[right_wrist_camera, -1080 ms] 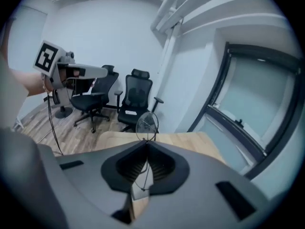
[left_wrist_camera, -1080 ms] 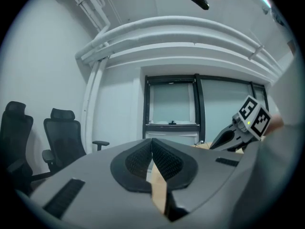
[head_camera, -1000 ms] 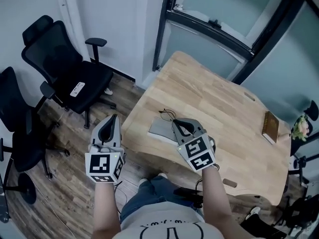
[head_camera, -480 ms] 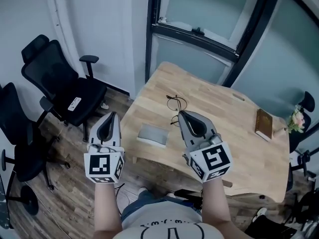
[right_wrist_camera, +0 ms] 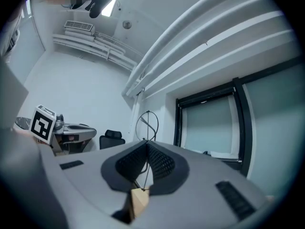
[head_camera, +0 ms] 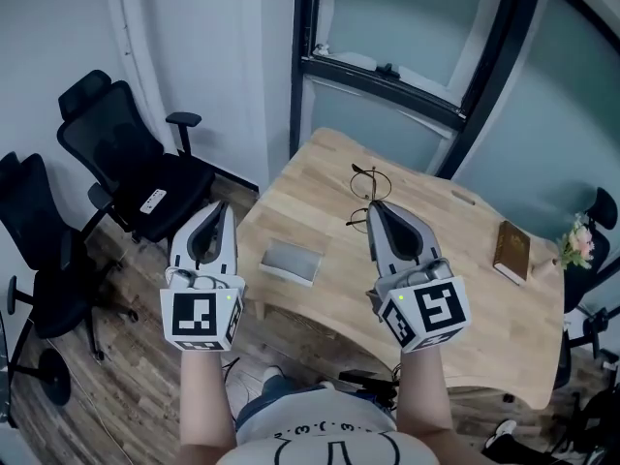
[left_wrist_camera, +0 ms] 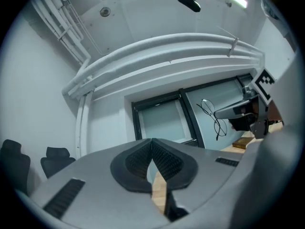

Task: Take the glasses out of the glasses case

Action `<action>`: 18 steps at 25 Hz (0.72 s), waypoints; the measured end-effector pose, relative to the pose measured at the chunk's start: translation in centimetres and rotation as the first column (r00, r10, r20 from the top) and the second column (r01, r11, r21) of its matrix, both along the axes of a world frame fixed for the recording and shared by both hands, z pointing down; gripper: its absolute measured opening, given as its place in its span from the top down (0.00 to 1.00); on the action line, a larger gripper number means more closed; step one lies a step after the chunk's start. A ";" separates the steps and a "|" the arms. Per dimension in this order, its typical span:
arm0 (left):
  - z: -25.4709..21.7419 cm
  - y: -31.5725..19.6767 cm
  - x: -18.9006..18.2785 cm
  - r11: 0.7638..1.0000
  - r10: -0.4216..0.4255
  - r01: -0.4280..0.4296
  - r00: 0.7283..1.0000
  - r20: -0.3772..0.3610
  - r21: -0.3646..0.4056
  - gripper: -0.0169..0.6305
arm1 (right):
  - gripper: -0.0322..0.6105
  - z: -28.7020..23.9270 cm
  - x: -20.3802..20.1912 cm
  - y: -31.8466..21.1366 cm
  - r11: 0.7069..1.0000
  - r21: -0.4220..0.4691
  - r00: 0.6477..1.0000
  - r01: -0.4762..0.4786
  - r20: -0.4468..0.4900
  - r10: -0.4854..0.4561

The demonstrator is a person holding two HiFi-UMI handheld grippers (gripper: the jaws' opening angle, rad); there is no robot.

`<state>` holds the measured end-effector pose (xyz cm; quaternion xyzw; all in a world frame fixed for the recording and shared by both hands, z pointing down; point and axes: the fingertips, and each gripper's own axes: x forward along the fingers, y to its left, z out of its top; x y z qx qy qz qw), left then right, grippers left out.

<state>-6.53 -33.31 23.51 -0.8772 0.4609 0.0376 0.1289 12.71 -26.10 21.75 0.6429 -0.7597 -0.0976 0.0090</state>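
Note:
The thin wire-rimmed glasses point(head_camera: 371, 184) hang in the air above the wooden table point(head_camera: 436, 260), one temple pinched between the pads of my right gripper point(head_camera: 373, 206), which is shut on them. The right gripper view shows a round lens point(right_wrist_camera: 147, 125) standing up past the closed jaws of that gripper point(right_wrist_camera: 145, 143). The flat grey glasses case point(head_camera: 291, 261) lies on the table near its left front edge, apart from both grippers. My left gripper point(head_camera: 225, 208) is held up left of the case, shut with nothing between its jaws point(left_wrist_camera: 152, 141). From there the glasses point(left_wrist_camera: 210, 109) show at the right.
A brown book point(head_camera: 510, 252) lies at the table's right side, with flowers point(head_camera: 578, 245) beyond the edge. Two black office chairs point(head_camera: 145, 163) stand on the wood floor to the left. A dark-framed window point(head_camera: 387, 76) is behind the table.
Both grippers have risen. The right one has carried the glasses up and away from the case, which stays on the table.

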 end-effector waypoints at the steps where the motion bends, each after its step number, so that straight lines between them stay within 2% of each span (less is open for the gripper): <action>1: -0.2 0.2 0.1 1.000 -0.001 0.001 1.000 0.001 0.005 0.95 | 0.92 -0.2 0.2 0.2 1.000 0.006 1.000 0.000 0.000 0.000; 18: -1.7 1.9 1.1 0.999 -0.002 0.002 1.000 0.006 0.033 0.95 | 0.93 -1.0 1.7 2.2 0.998 0.051 0.999 -0.034 -0.013 0.035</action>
